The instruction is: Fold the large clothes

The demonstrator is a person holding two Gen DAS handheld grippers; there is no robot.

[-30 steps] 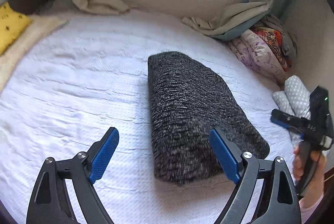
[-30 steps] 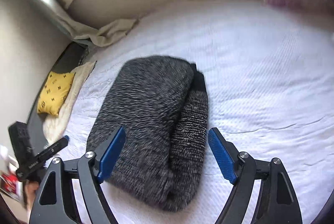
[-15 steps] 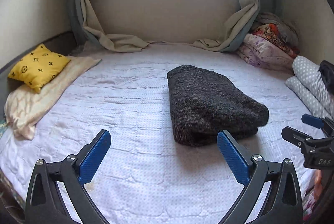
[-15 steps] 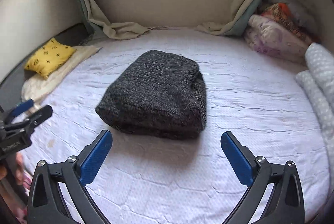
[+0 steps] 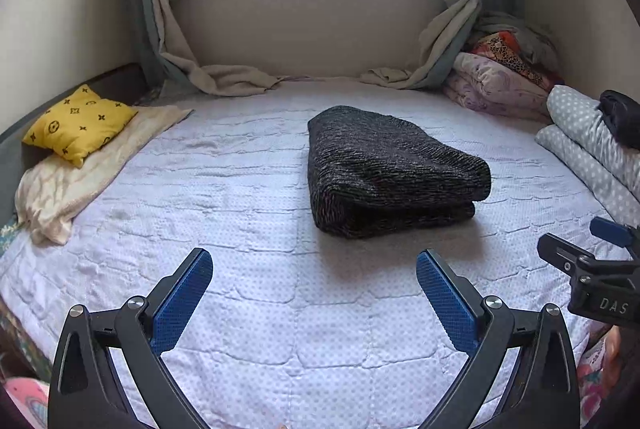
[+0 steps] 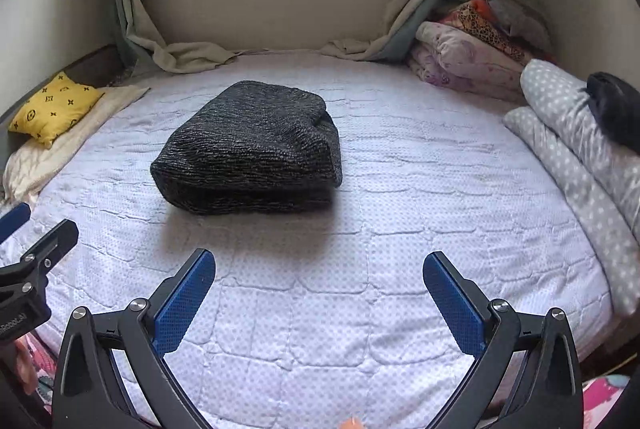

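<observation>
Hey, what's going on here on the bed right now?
A person holds a pair of tongs in each hand over a white quilted bed. A dark grey knitted garment lies folded into a compact bundle in the middle. The left tongs and right tongs are both open, empty and short of it. The folding looks finished.

bare quilt (image 6: pixel 320 309) ahead, sweater (image 6: pixel 248 149) mid-bed

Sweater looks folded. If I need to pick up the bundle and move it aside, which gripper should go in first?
Probably the left gripper, though only slightly. In its view the dark folded sweater lies just right of its open jaws. In the right gripper's view the sweater sits further left of its open jaws. Neither touches it.
</observation>
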